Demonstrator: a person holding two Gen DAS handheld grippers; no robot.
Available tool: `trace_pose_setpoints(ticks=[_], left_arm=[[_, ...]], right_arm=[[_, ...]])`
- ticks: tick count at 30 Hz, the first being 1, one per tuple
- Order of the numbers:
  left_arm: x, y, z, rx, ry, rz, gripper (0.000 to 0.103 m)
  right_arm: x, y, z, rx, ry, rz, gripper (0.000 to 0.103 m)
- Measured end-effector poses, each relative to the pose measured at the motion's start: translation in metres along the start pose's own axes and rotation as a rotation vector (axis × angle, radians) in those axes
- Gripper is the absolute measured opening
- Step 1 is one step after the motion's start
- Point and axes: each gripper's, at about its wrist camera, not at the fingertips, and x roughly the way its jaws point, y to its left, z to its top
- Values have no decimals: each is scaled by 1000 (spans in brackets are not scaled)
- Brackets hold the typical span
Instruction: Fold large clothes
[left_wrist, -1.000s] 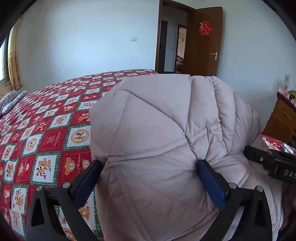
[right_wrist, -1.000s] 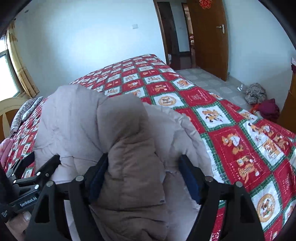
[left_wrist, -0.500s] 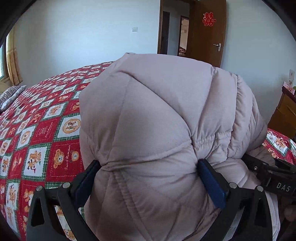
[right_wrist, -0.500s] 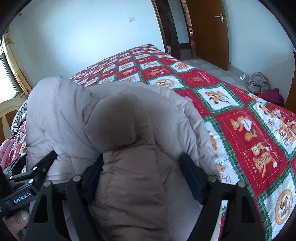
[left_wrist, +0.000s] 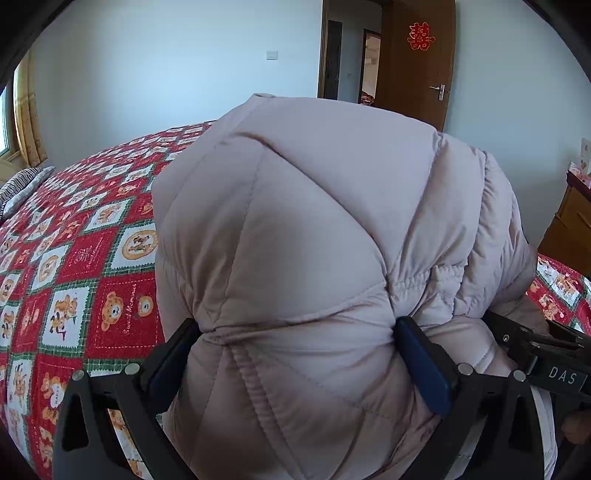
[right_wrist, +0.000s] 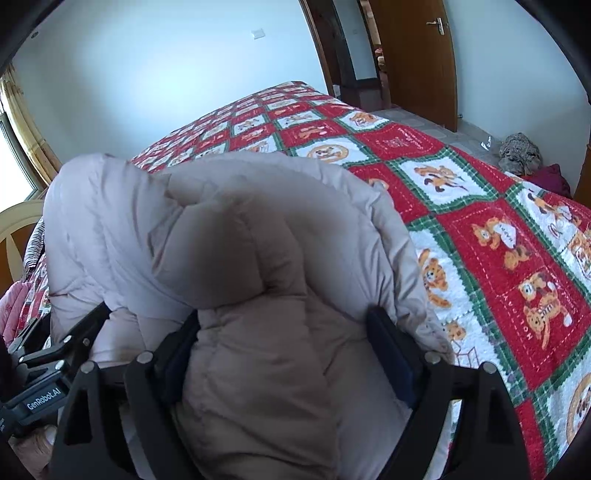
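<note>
A pale pinkish-grey quilted down jacket (left_wrist: 314, 221) is bunched into a thick bundle over the bed's red, green and white bear quilt (left_wrist: 92, 266). My left gripper (left_wrist: 295, 347) is shut on a wide fold of it, and the blue pads dent the padding on both sides. In the right wrist view the jacket (right_wrist: 110, 229) shows its taupe lining (right_wrist: 266, 369). This lining fills the gap of my right gripper (right_wrist: 284, 347). Its jaws are opening, while the fabric still touches both pads. The jacket hides the bed beneath it.
The quilt (right_wrist: 498, 240) stretches away to the right and far side. A wooden door (left_wrist: 417, 74) stands open at the back. A wooden cabinet (left_wrist: 569, 229) is at the right, a heap of clothes (right_wrist: 521, 155) lies on the floor, and a striped pillow (left_wrist: 22, 184) is at the left.
Both grippers have sunk toward the bed, and the jacket bundle now bulges higher and fills more of both views. The right jaws stand slightly wider.
</note>
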Motion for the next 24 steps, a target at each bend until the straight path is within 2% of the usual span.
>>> trace_pose_setpoints(ticks=[13, 15, 17, 19, 21, 24], left_arm=[[2, 1, 1, 0, 13, -3, 102], [-4, 7, 5, 5, 42, -41, 102], [-22, 22, 5, -1, 34, -63, 102], [-46, 38, 0, -15, -18, -88, 102], [-61, 59, -8, -47, -35, -119, 102], [-47, 84, -20, -155, 52, -227, 102]], right_arm=[[4, -2, -1, 5, -3, 5, 89], [3, -3, 3, -8, 25, 23, 90], [-5, -14, 11, 27, 62, 112, 91], [-23, -32, 15, 86, 35, 179, 94], [-36, -48, 17, 118, -10, 170, 100], [-25, -57, 15, 145, 41, 206, 103]])
